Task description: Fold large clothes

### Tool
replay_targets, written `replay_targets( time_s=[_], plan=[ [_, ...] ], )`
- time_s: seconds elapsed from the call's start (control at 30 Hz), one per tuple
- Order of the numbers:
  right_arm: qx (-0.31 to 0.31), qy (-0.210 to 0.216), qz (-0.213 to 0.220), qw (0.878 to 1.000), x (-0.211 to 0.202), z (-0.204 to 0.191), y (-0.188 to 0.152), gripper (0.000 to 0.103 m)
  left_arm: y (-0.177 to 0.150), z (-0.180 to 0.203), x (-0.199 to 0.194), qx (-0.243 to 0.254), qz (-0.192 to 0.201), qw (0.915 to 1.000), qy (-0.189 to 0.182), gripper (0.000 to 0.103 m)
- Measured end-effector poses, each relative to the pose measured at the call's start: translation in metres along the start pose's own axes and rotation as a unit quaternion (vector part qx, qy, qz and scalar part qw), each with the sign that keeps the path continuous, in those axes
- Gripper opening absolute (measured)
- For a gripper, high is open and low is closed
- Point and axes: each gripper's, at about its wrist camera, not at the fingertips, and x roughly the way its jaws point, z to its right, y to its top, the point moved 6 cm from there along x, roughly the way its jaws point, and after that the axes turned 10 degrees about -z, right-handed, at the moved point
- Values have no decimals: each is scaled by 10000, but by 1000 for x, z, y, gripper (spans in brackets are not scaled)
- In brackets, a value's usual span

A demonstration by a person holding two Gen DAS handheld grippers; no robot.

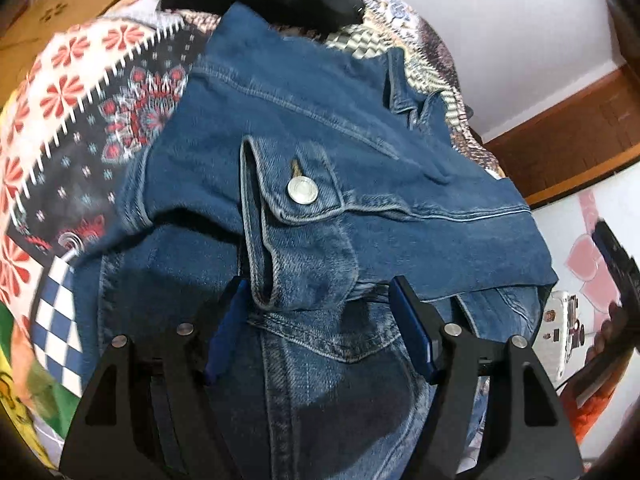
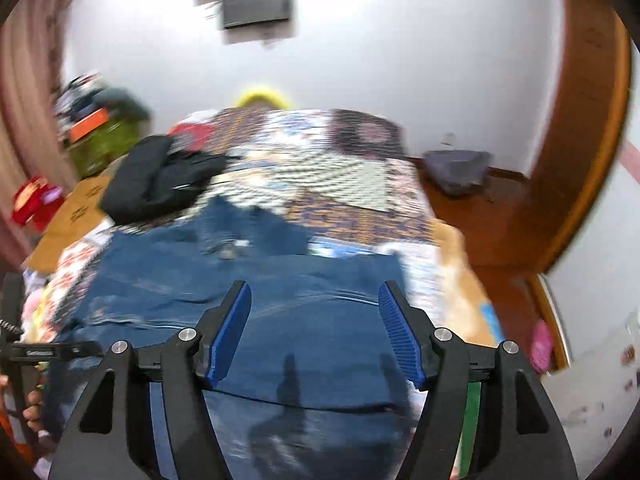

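A blue denim jacket (image 1: pixel 320 128) lies spread on a bed covered with a patterned patchwork quilt (image 1: pixel 80 92), one sleeve folded across the body so that its cuff (image 1: pixel 288 216), with a silver button (image 1: pixel 303 191), points toward the camera. The left gripper (image 1: pixel 316 292) hovers at that cuff with its blue-padded jaws spread wide; the cuff's end sits between them, but they are not closed on the fabric. The right gripper (image 2: pixel 314 296) hangs above the jacket's (image 2: pixel 280 280) near part, jaws likewise wide apart and holding nothing. The right view is blurred. A black garment (image 2: pixel 156 180) lies on the quilt (image 2: pixel 340 160) beyond the jacket, and a cardboard box (image 1: pixel 60 12) stands beside the bed.
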Motion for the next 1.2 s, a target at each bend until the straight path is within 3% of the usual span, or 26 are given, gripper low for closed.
replay_targets(
  time_s=[0.17, 0.23, 0.4, 0.5, 0.6, 0.63, 0.8, 0.93, 1.0, 1.2],
  plan=[
    [732, -87, -125, 9972, 6, 48, -17, 63, 8, -1, 2, -186, 167, 9997, 82, 67],
    [1013, -87, -232, 9945, 14, 60, -24, 63, 12, -1, 2, -224, 250, 9989, 325, 46],
    [1290, -61, -432, 9907, 26, 69, -35, 63, 15, 18, -7, 269, 533, 9936, 958, 28],
    [1284, 8, -473, 9906, 27, 73, -37, 63, 17, 48, -30, 859, 1068, 9800, 1444, 24],
    [1213, 93, -421, 9917, 26, 69, -30, 63, 27, 79, -62, 1346, 1651, 9634, 1625, 20],
    [1193, 107, -387, 9921, 24, 70, -29, 63, 31, 88, -73, 1470, 1858, 9568, 1687, 7],
    [1070, 116, -139, 9941, 15, 65, -15, 63, 62, 122, -135, 1850, 2720, 9311, 1574, 7],
    [1075, 163, -316, 9936, 30, 61, -19, 67, 74, 116, -154, 1913, 2977, 9186, 1762, 7],
    [1082, 155, -572, 9924, 45, 59, -27, 67, 78, 100, -146, 1827, 2860, 9205, 1935, 7],
    [1180, 267, -1147, 9860, 75, 54, -50, 67, 79, 33, -83, 1393, 1926, 9473, 2148, 7]
  ],
)
